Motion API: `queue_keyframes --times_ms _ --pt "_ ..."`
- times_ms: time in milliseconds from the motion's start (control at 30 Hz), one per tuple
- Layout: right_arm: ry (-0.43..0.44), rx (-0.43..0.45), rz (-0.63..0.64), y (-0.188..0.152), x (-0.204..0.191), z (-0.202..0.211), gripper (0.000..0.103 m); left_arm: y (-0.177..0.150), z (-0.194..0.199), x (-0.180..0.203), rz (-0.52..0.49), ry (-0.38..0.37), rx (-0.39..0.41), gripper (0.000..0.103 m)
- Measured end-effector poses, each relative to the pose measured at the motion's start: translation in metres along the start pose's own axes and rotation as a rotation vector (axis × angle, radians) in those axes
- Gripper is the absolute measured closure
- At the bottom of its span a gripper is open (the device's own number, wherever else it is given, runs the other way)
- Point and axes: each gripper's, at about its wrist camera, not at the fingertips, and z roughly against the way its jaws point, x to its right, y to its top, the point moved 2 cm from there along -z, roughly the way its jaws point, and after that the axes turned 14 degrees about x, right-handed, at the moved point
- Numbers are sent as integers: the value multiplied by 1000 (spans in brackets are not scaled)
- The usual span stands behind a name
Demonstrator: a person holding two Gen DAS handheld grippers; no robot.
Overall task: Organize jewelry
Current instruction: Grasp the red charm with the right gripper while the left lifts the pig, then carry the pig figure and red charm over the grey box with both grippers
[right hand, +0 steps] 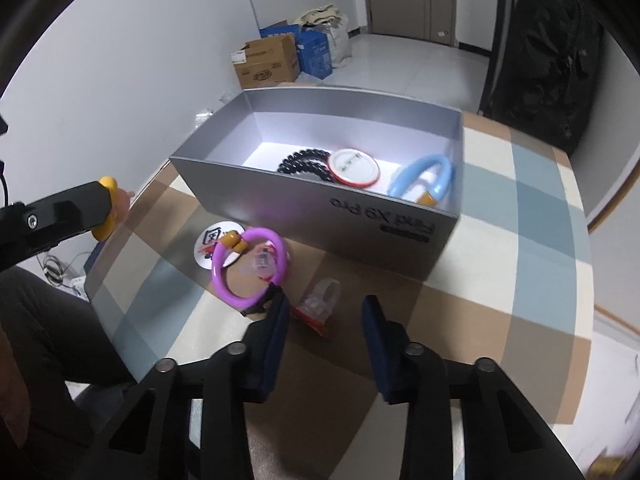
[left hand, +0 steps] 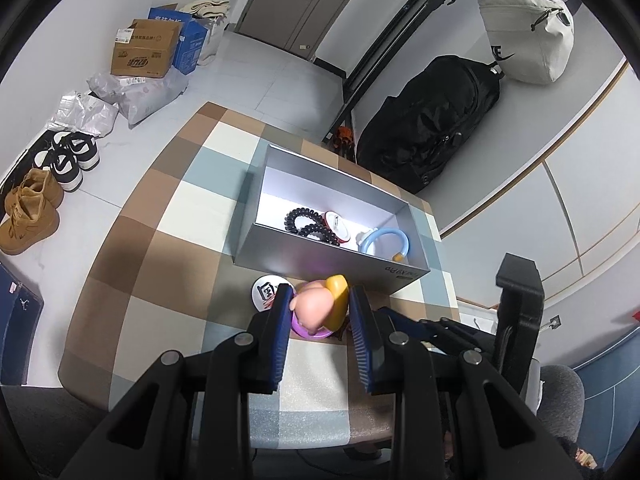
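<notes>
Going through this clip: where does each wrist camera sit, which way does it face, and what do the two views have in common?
Left wrist: sits on the left gripper, angled down across the checked table at the grey box; its fingers clamp a pink-and-yellow toy, and the right gripper shows at right.
Right wrist: sits on the right gripper, angled down at the box's printed side; its fingers stand open, and the left gripper shows at the left edge.
Shared: box, table, blue ring, black beads.

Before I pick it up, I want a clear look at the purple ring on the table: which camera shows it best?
The right wrist view: the purple ring lies whole and unobstructed on the table, in front of the grey box. In the left wrist view only a purple sliver shows beneath the pink-and-yellow toy in the left gripper.
</notes>
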Motion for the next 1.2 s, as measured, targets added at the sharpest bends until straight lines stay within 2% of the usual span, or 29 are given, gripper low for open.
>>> queue_keyframes --times_ms 67,567,733,1000,1200 --pt "6 -1 12 1 -4 -2 83 0 1 0 2 -5 -1 80" --pt "-3 8 -39 9 4 1 84 4 -2 1 3 -11 -7 80" --pt "14 48 -61 17 6 10 84 8 -5 2 0 -8 -3 80" --pt "89 179 -54 45 -4 37 84 17 -11 5 -7 8 9 80" --pt "108 251 -78 61 0 46 84 24 -18 6 -1 10 17 80"
